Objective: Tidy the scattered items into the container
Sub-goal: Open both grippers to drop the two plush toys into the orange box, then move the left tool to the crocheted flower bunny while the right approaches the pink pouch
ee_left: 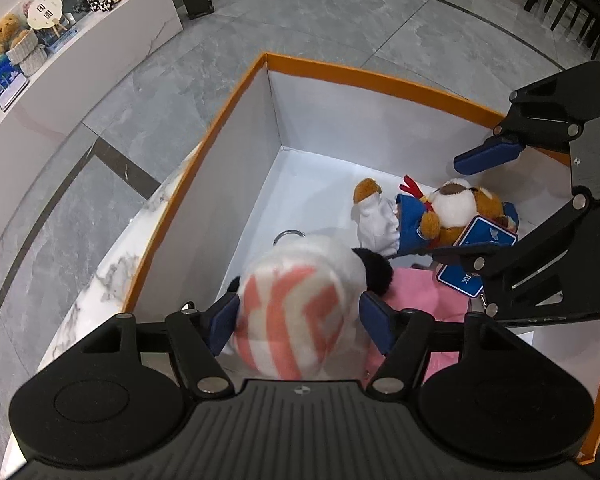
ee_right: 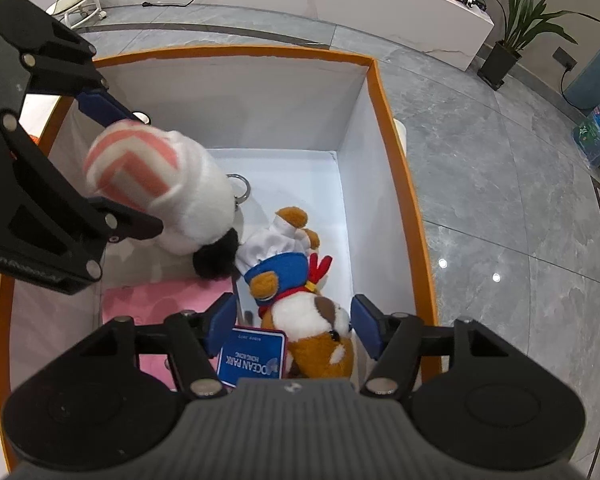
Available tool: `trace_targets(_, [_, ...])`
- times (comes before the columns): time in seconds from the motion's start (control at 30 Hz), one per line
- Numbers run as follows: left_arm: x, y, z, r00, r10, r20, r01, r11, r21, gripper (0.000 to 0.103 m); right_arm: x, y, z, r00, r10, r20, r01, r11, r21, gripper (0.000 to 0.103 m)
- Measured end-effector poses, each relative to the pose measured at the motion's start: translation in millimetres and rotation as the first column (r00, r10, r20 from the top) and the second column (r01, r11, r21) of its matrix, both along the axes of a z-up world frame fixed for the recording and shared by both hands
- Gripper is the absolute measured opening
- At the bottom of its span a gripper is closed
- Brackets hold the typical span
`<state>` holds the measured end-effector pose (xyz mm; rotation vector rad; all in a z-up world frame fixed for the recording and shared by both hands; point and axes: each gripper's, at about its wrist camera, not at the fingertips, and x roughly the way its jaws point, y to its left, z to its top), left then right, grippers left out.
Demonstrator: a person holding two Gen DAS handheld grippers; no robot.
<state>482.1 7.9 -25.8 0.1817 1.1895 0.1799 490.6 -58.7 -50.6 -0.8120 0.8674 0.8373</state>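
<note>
Orange-rimmed box point(ee_left: 380, 76): white inside, stands on marble surface point(ee_left: 112, 272); both tools are over it, angled steeply down.
Striped toy point(ee_left: 300, 312): white plush w/ pink-and-cream stripes, black ear, metal ring point(ee_right: 240, 186). Inside box walls, tilted head-down towards the floor of the box. Blurred in left view.
Left tool point(ee_left: 300, 320): jaws wide, one pad each side of striped toy, pads right at its flanks. Cannot tell whether they press on it or only lie alongside.
Dog toy point(ee_right: 308, 320): brown/white plush, blue jacket, white hat. Lies on box floor, near right wall.
Blue tag point(ee_right: 252, 360): attached card, beside dog toy, partly over pink sheet point(ee_right: 160, 296).
Right tool point(ee_right: 294, 324): jaws spread either side of dog toy's head. Gap visible on tag side; other pad just beside the head. Not pinching anything.
Step in hand (judged): drop-off. Dog toy delivered; striped toy at the point of release.
Progress (judged): three items in box; any items left outside not in view.
Next move needs: left jaws fully clear of striped toy so it settles beside the dog toy; then lift both tools straight up, clear of the rim and each other; avoid snagging ring or tag.
</note>
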Motion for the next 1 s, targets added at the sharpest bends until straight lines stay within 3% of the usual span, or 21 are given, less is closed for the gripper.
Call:
trace_targets(0.57, [-17.7, -10.5, 33.7, 0.999, -0.026, 0.042, 0.025, 0.999, 0.024, 0.078, -12.3, -6.0, 27.6, 0.999, -0.004, 0.037, 0.003, 1.0, 0.004, 0.067])
trace_targets(1.0, [-71.0, -13.2, 113.7, 0.989, -0.032, 0.141, 0.02, 0.996, 0.084, 0.078, -63.1, -0.1, 99.9, 0.989, 0.017, 0.148, -0.027, 0.998, 0.065, 0.07])
